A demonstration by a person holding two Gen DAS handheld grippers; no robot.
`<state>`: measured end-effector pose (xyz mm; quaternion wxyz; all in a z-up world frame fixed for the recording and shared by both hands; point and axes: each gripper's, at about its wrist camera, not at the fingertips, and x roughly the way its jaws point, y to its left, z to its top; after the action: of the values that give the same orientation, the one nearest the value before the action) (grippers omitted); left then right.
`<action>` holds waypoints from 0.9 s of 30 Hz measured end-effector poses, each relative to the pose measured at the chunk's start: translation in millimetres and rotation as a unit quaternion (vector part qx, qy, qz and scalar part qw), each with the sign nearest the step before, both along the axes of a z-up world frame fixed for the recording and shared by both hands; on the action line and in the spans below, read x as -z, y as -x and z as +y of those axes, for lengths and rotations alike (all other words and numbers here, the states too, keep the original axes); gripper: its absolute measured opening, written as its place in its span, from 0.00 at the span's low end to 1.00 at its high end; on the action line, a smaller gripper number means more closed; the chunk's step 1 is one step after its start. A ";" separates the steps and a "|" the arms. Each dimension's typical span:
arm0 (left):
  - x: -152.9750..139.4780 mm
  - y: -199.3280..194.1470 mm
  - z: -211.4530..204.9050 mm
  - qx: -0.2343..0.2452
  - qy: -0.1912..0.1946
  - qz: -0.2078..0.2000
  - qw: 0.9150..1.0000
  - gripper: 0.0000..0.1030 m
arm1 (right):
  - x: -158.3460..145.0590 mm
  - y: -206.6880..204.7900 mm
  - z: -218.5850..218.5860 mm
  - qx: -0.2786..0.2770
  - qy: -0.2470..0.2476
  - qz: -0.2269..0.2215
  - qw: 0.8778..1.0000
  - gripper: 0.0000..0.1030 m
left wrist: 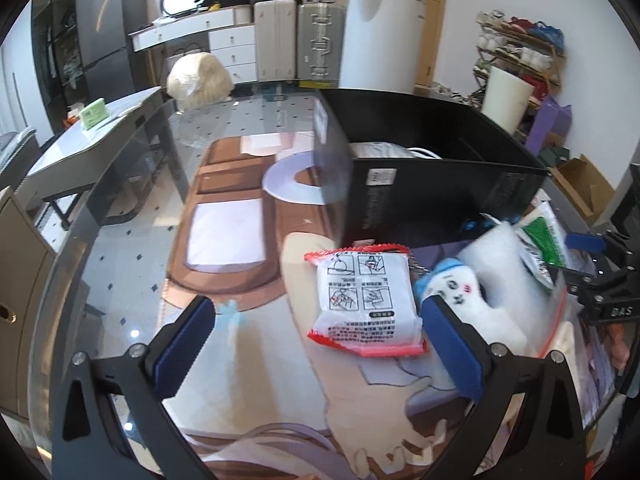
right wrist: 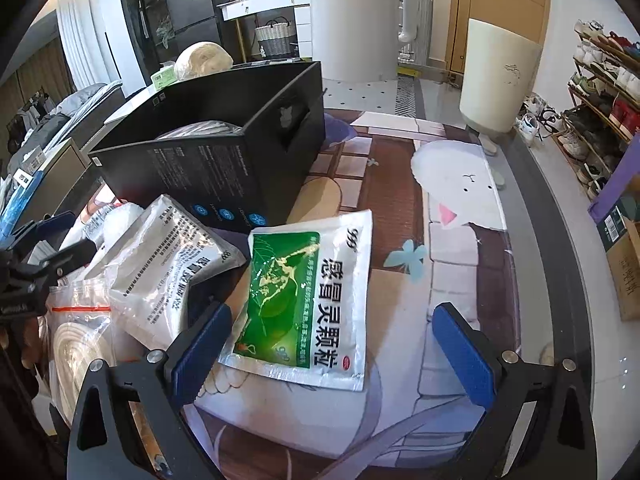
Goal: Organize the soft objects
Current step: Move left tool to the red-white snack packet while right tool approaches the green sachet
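In the left wrist view a red-edged white packet [left wrist: 366, 300] lies on the glass table between my open left gripper's [left wrist: 320, 344] fingers, nearer the right one. Right of it lie a small white plush with a blue hat [left wrist: 460, 286], white foam [left wrist: 498, 256] and a green-and-white sachet [left wrist: 544, 240]. A black box [left wrist: 420, 176] stands behind, holding white items. In the right wrist view my right gripper [right wrist: 336, 348] is open around the green-and-white sachet [right wrist: 304, 300] lying flat. A silver-white pouch [right wrist: 168, 256] and a zip bag [right wrist: 80, 320] lie left of it, before the black box [right wrist: 224, 152].
The right gripper [left wrist: 600, 276] shows at the right edge of the left wrist view. The left gripper [right wrist: 32, 264] shows at the left edge of the right wrist view. The glass table's rim [right wrist: 560, 240] curves along the right. A white bin [right wrist: 496, 80] stands on the floor beyond.
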<state>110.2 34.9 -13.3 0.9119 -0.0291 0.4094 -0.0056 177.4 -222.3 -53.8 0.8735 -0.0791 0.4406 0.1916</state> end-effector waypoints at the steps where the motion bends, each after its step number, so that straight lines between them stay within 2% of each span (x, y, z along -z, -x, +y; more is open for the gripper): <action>1: 0.1 -0.6 0.9 -0.007 -0.006 0.001 1.000 1.00 | 0.0 0.0 -0.7 0.000 0.001 0.000 1.000 0.99; 15: 4.4 -12.5 -0.3 -0.004 -0.038 0.015 0.999 1.00 | 1.8 -2.4 -0.3 0.002 0.008 -0.011 1.000 0.96; 21: 9.2 -20.0 4.9 -0.008 -0.027 0.034 0.999 1.00 | 3.0 -2.3 0.5 0.001 0.014 -0.011 1.000 0.96; 25: 13.3 -21.6 3.2 -0.014 -0.035 0.046 0.998 1.00 | 2.4 -2.3 0.1 0.003 0.013 -0.012 1.000 0.96; 27: 13.6 -21.8 2.7 -0.014 -0.036 0.046 0.998 1.00 | 1.5 -1.5 -0.1 0.005 0.012 -0.015 1.000 0.92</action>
<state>132.0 37.6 -27.0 0.8926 -0.0023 0.4503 0.0234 178.8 -222.4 -55.3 0.8801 -0.0906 0.4299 0.1802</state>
